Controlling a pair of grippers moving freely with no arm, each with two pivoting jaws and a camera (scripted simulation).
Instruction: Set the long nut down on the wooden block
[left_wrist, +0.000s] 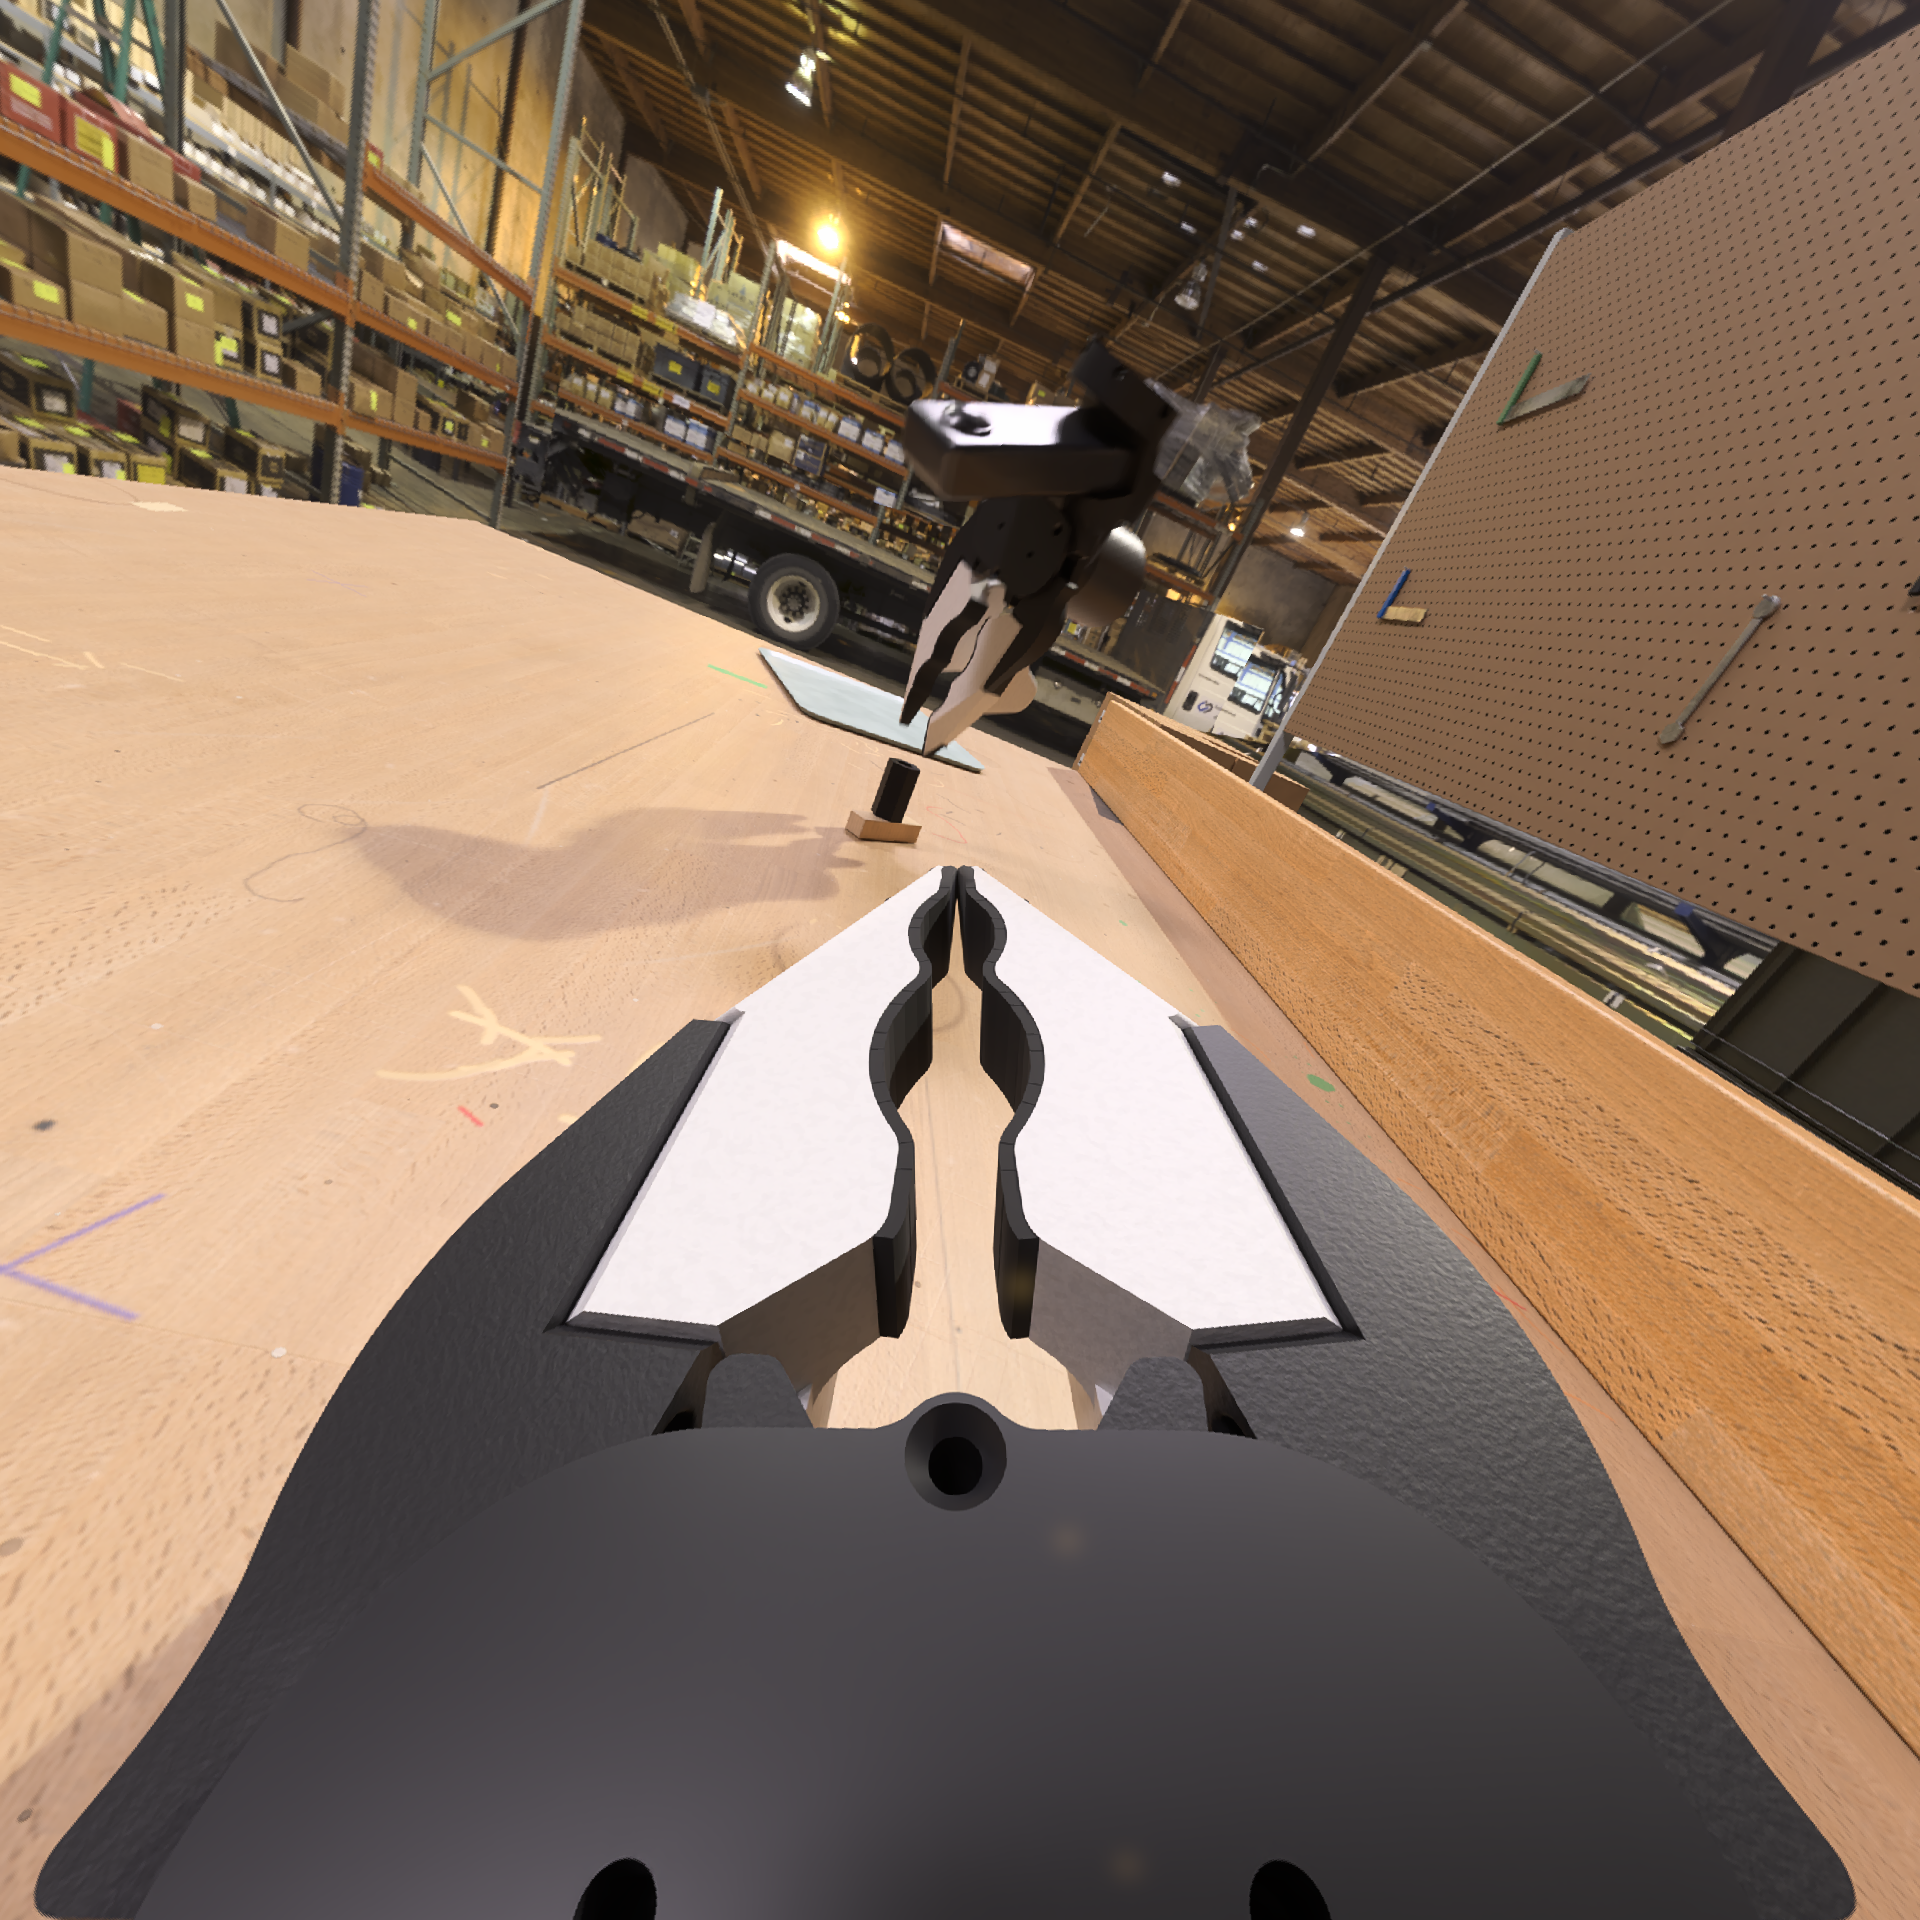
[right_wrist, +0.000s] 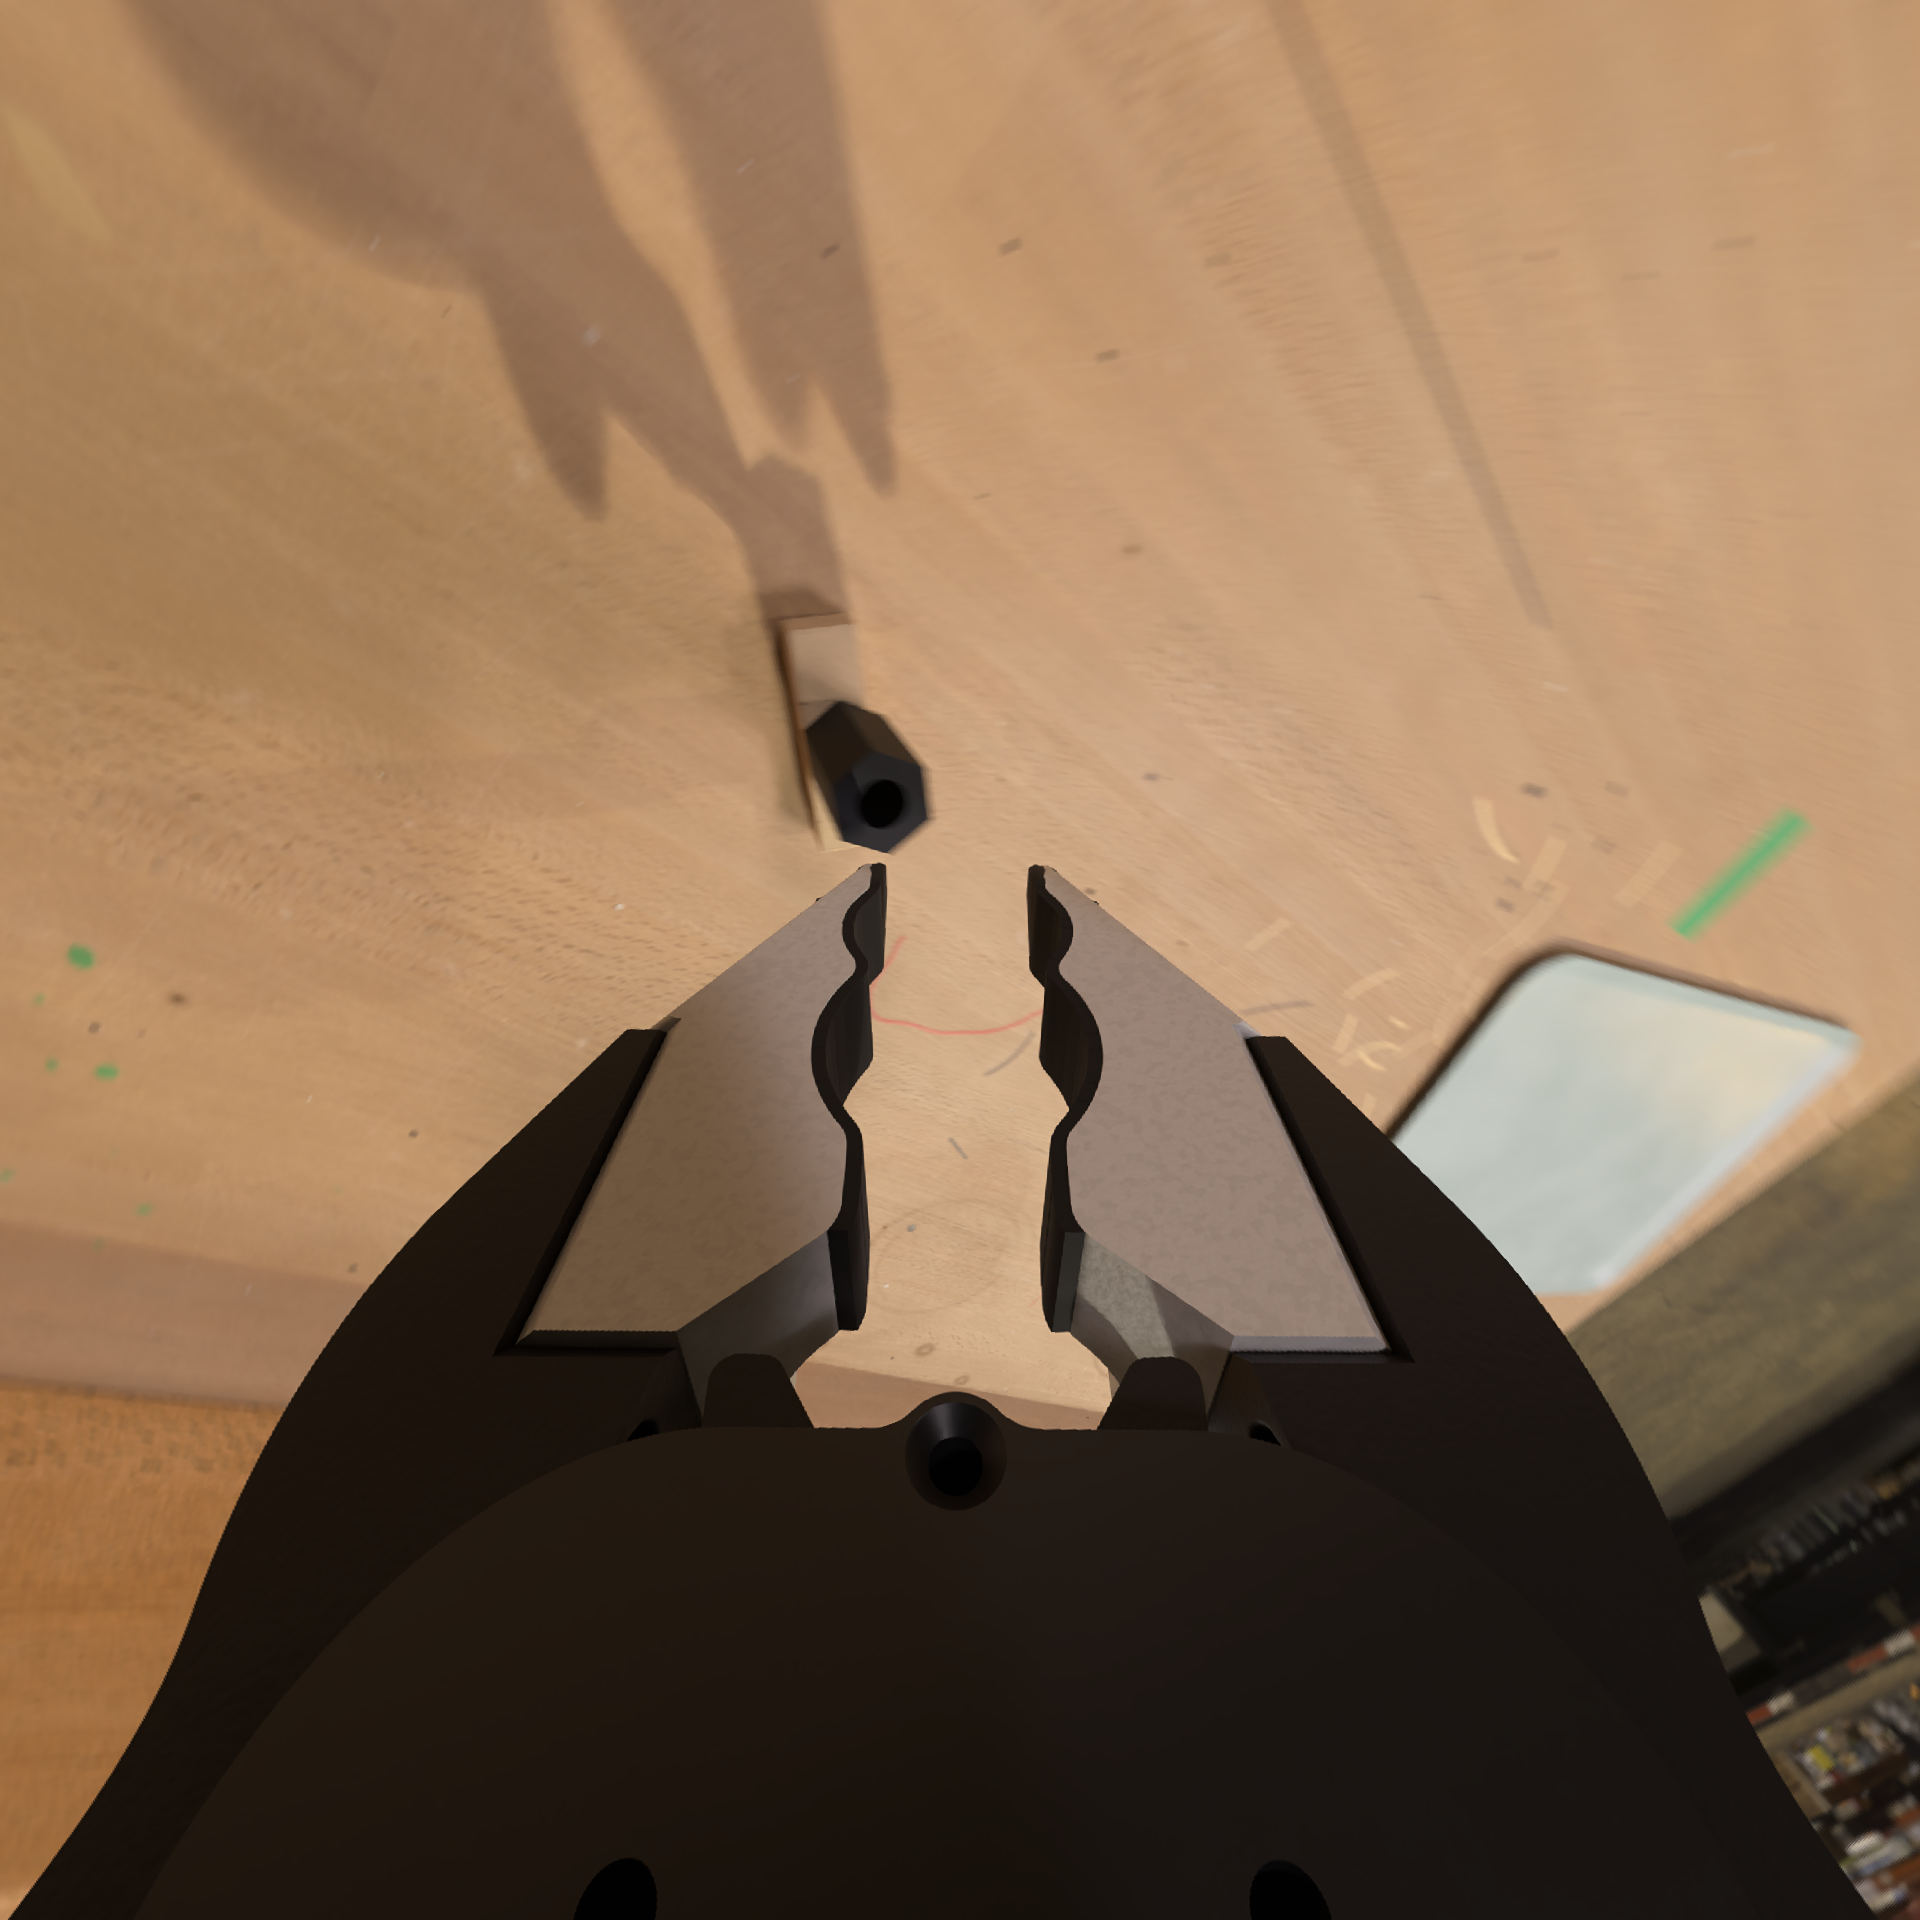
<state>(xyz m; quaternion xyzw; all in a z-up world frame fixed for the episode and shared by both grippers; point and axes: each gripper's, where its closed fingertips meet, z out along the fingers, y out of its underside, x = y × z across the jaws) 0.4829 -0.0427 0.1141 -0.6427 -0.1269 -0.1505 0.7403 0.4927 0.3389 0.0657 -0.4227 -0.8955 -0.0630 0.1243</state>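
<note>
A black long hex nut (left_wrist: 897, 788) stands upright on a small flat wooden block (left_wrist: 883, 827) on the workbench. In the right wrist view I look down on the nut (right_wrist: 868, 779) and the block (right_wrist: 816, 665) under it. My right gripper (right_wrist: 956, 878) is open and empty, hovering above the nut with its tips just short of it. It shows in the left wrist view (left_wrist: 928, 717) above and behind the nut. My left gripper (left_wrist: 957, 878) is shut and empty, low over the bench, some way in front of the block.
A pale grey-blue flat tray (left_wrist: 862, 701) lies behind the block, also in the right wrist view (right_wrist: 1600, 1122). A raised wooden rail (left_wrist: 1455, 1039) runs along the bench's right side, with a pegboard (left_wrist: 1662, 468) holding tools behind it.
</note>
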